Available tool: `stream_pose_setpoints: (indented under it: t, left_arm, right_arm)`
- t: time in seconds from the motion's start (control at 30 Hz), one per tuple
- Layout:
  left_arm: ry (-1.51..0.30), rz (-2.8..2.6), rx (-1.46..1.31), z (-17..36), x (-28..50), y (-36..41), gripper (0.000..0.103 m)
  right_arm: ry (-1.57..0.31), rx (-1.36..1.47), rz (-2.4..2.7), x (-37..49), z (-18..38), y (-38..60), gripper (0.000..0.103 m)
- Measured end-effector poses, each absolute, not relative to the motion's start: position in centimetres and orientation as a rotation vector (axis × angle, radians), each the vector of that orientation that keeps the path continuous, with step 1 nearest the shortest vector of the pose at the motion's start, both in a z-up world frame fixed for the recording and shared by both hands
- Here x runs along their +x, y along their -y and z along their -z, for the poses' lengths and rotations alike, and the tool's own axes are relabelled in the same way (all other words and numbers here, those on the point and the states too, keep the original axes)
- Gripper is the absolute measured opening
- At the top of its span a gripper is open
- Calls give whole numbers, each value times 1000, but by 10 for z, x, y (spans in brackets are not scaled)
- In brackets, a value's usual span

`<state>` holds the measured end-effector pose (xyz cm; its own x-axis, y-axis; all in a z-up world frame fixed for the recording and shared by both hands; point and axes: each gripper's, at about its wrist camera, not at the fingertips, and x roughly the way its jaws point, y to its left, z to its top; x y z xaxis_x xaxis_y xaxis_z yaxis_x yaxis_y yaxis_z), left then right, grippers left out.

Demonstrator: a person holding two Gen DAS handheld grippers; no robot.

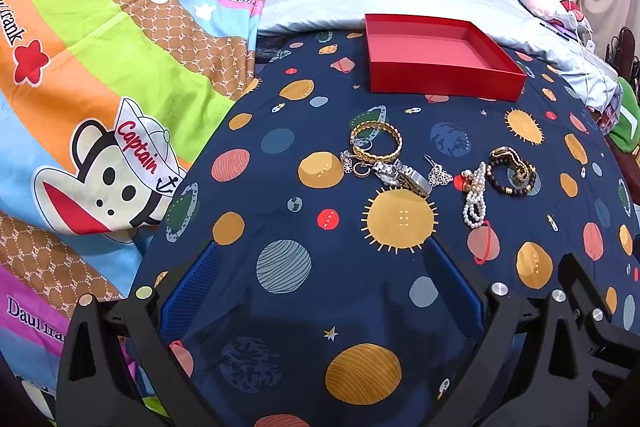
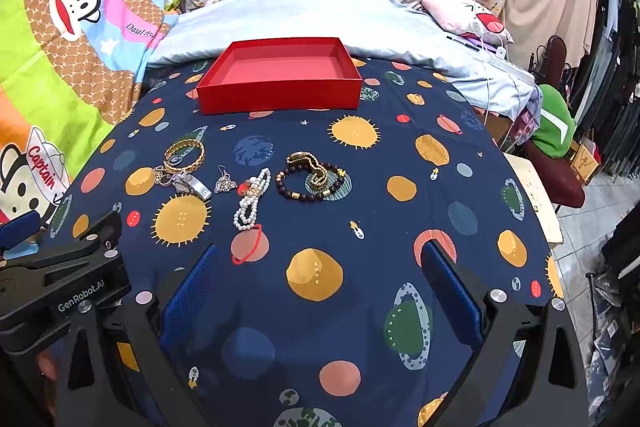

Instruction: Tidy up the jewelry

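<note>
Bright, even light — sharp centre, fisheye-bent edges, dark corners

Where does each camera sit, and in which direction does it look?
Left wrist: on the left gripper, low over the bed, facing the red box; its own open blue fingers show.
Right wrist: on the right gripper, facing the same way; its open fingers and the left gripper's body show.
Shared: box, gold bangle, pearl bracelet.

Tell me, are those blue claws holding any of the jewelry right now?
No. Both the left gripper and the right gripper are open with only the bedsheet between their fingers. The jewelry, such as the pearl bracelet, lies untouched beyond them.
</note>
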<state>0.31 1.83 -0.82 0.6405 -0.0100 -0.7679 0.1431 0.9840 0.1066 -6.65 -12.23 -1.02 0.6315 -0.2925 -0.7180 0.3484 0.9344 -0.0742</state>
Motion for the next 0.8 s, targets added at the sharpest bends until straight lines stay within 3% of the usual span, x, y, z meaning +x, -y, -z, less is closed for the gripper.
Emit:
stream_pose_setpoints:
  t: [0.8]
  left_arm:
    - [-880,88,159,12,5,-20,98]
  right_arm:
    - [-814,77,366,-65,10,123,98]
